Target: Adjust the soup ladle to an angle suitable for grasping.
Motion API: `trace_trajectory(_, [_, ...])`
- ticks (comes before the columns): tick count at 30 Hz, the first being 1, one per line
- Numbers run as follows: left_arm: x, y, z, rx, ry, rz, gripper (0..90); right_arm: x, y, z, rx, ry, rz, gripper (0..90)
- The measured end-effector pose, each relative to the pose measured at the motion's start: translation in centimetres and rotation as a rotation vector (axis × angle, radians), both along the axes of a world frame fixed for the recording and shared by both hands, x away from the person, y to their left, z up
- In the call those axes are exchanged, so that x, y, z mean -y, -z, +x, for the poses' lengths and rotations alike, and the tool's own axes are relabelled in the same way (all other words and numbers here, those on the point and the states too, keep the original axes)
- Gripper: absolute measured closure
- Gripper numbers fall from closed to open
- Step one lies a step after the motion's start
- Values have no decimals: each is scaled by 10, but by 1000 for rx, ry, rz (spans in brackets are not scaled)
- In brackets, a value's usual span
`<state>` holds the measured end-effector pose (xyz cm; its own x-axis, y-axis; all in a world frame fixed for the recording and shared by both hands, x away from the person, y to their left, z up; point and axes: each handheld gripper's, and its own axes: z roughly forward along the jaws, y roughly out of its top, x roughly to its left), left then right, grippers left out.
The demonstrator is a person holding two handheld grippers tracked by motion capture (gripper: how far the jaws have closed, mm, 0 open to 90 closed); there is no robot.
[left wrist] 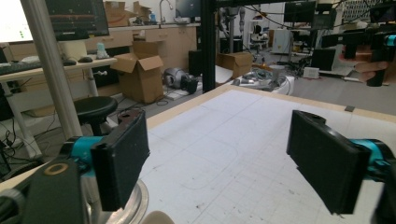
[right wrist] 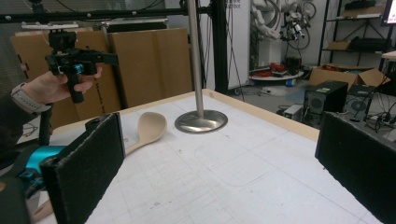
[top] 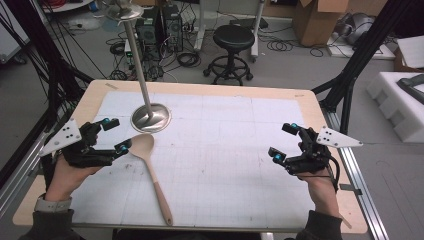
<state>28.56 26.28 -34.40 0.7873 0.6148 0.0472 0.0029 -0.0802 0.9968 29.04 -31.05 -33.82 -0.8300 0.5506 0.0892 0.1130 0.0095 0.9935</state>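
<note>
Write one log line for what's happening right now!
left hand-held gripper: open, beside spoon bowl | right hand-held gripper: open, nothing held | spoon: flat on table | stand: upright

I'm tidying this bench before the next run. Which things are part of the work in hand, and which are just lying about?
In the work: wooden spoon; metal stand; left gripper, right gripper, both open.

Lying about: black stool; cardboard box; white foam.

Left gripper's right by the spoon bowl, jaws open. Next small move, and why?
Probably ease the left gripper toward the wooden spoon and lower it so the jaws straddle the spoon. The jaws stand open with nothing between them, and the spoon lies flat on the table beside them, untouched.
</note>
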Motion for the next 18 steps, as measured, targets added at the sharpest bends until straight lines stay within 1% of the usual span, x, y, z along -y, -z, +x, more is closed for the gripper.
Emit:
trace_trajectory(2, [2, 1, 0, 1, 1, 3, 364, 0, 0, 0, 1, 1, -1, 4])
trace_trajectory(4, [5, 3, 0, 1, 3, 23, 465, 0, 1, 0, -2, -2, -2, 4])
trace_trajectory(6, [7, 5, -1, 0, 12, 31, 550, -1, 1, 1, 0, -2, -7, 5])
trace_trajectory(7, [7, 5, -1, 0, 6, 36, 588, -1, 1, 0, -1, -3, -10, 5])
trace_trajectory(9, [8, 7, -1, 3, 6, 42, 697, -1, 1, 0, -2, -2, -9, 4])
trace_trajectory(11, [7, 9, 0, 6, -1, 45, 768, -1, 1, 0, -3, -2, -13, 5])
trace_trajectory(13, [7, 11, 1, 3, -8, 48, 816, -2, 1, 0, 0, 9, -30, 4])
trace_trajectory(14, [6, 11, 2, -2, -17, 55, 843, -2, 1, 1, -1, 10, -40, 5])
trace_trajectory(16, [6, 13, 3, -13, -32, 54, 888, -4, 2, 2, -3, 4, -47, 4])
trace_trajectory(17, [7, 14, 3, -11, -45, 50, 893, -5, 2, 1, -8, 0, -46, 4])
trace_trajectory(18, [6, 15, 4, -19, -52, 52, 895, -5, 2, 2, -5, -3, -51, 4])
